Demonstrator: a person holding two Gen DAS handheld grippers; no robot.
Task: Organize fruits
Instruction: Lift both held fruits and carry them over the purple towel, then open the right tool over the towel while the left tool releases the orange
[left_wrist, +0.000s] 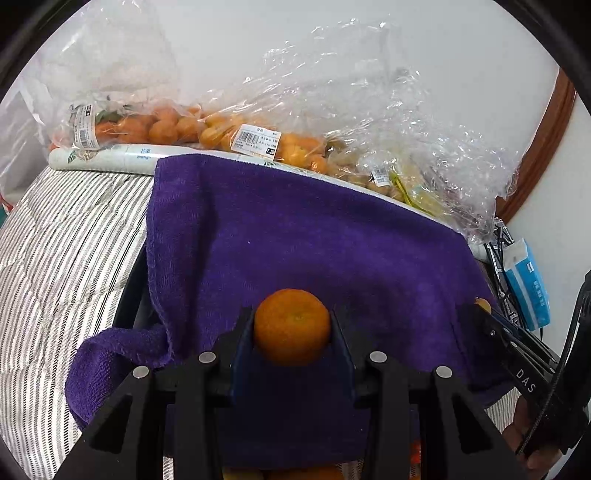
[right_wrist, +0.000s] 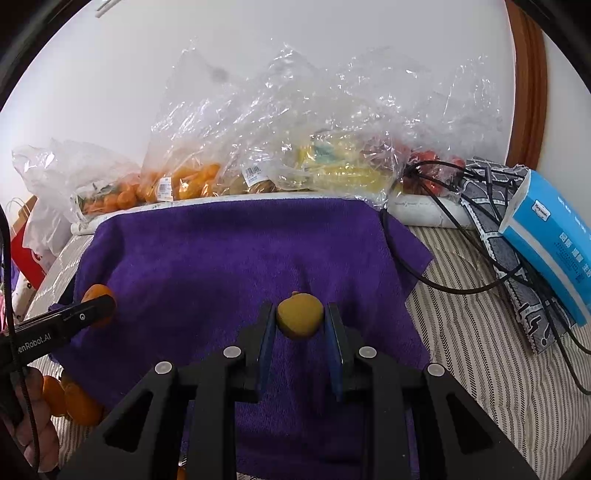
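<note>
My left gripper (left_wrist: 291, 325) is shut on an orange tangerine (left_wrist: 291, 326) and holds it over a purple towel (left_wrist: 295, 236). My right gripper (right_wrist: 300, 321) is shut on a small yellow-brown fruit (right_wrist: 300, 315) over the same towel (right_wrist: 229, 258). In the right wrist view the left gripper (right_wrist: 92, 310) shows at the left with the tangerine (right_wrist: 94, 293). In the left wrist view the right gripper (left_wrist: 484, 308) shows at the right edge with the yellow fruit (left_wrist: 483, 304). Several loose oranges (right_wrist: 79, 406) lie by the towel's near left corner.
Clear plastic bags of oranges (left_wrist: 166, 125) and other fruit (right_wrist: 343, 170) line the wall behind the towel. A blue tissue pack (right_wrist: 554, 240) and black cables (right_wrist: 454, 288) lie on the striped bedding (right_wrist: 480, 350) at the right. A red paper bag (right_wrist: 26, 254) stands at the far left.
</note>
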